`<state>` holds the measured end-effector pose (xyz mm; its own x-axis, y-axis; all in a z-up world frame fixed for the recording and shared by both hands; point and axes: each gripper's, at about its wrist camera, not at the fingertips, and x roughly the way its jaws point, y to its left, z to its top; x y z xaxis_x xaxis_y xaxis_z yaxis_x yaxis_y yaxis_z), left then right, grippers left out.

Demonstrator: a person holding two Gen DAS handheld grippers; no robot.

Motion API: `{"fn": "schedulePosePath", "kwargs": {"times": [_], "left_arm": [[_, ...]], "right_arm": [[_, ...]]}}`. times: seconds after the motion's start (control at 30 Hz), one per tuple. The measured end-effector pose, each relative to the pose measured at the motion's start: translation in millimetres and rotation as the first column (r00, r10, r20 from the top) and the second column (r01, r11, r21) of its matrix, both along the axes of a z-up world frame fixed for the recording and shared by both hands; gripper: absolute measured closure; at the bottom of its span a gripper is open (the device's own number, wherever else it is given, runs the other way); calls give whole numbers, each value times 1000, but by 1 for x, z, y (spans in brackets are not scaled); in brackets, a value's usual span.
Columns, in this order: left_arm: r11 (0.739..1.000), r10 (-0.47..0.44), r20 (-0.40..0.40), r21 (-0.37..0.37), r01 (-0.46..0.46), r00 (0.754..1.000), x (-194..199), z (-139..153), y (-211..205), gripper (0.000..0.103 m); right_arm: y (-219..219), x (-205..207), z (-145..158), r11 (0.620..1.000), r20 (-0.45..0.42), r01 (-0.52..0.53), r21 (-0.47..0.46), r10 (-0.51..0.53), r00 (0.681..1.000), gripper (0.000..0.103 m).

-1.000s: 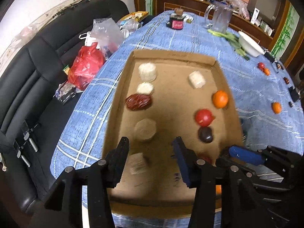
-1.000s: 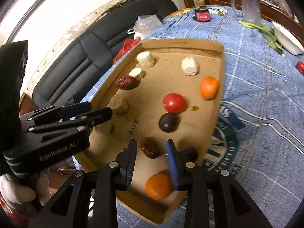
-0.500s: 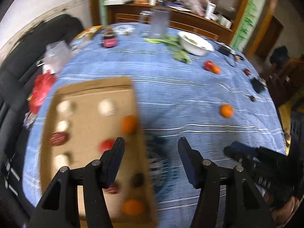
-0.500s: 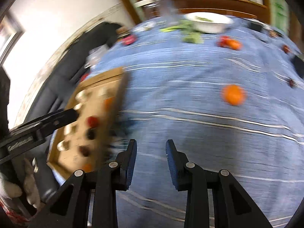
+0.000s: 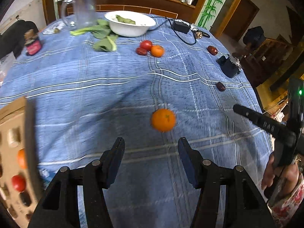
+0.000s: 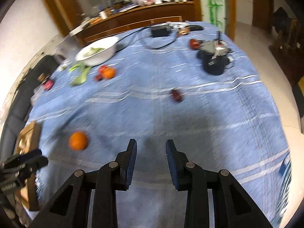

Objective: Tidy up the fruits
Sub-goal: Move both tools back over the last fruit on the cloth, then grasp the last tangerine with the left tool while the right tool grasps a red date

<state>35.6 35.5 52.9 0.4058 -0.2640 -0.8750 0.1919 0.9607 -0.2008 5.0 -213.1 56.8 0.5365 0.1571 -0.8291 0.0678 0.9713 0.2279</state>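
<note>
The left gripper (image 5: 151,146) has its fingers spread and empty, with an orange (image 5: 163,120) just past the tips. The right gripper (image 6: 151,149) holds its fingers a little apart over the bare blue desk (image 6: 190,117), pinching nothing.

wall: white (image 6: 22,28) | sideboard: wooden (image 5: 133,1) | floor: pale tiles (image 6: 252,43) | sofa: black (image 6: 13,114)

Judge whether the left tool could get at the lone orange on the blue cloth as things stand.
Probably yes: the orange sits alone on bare cloth just beyond the open, empty left tool, nothing lying between them.
</note>
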Motion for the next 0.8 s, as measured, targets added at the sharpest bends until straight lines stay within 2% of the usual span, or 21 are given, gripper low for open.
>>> {"fn": "schedulePosePath", "kwargs": {"times": [0.23,0.4,0.6,0.63,0.67,0.73,0.77,0.8], "left_arm": [[1000,8,-13,1,-8,1000,26,-21,-20,46],[1000,8,-19,3,-8,1000,37,-30,-25,46],[999,-2,-21,39,3,1000,39,-39,-30,47],[999,-5,-14,45,6,1000,39,-40,-31,50],[999,-15,-11,42,15,1000,39,-40,-33,57],[999,-38,-11,23,38,999,37,-39,-36,69],[998,-46,-2,48,46,999,36,-38,-40,69],[996,-56,5,63,56,998,35,-38,-42,69]], "right_arm": [[-31,51,-18,1000,-29,15,3,-15,999,70],[-25,71,-28,1000,-37,-16,8,16,999,70],[-9,84,-29,996,-20,-66,-52,65,998,70],[-6,85,-29,995,-17,-75,-66,74,997,70],[-4,85,-29,994,-15,-80,-72,79,997,70],[1,85,-30,992,-13,-92,-84,92,996,78],[2,86,-30,992,-14,-94,-84,94,996,83],[3,85,-29,992,-14,-96,-80,95,995,83]]}}
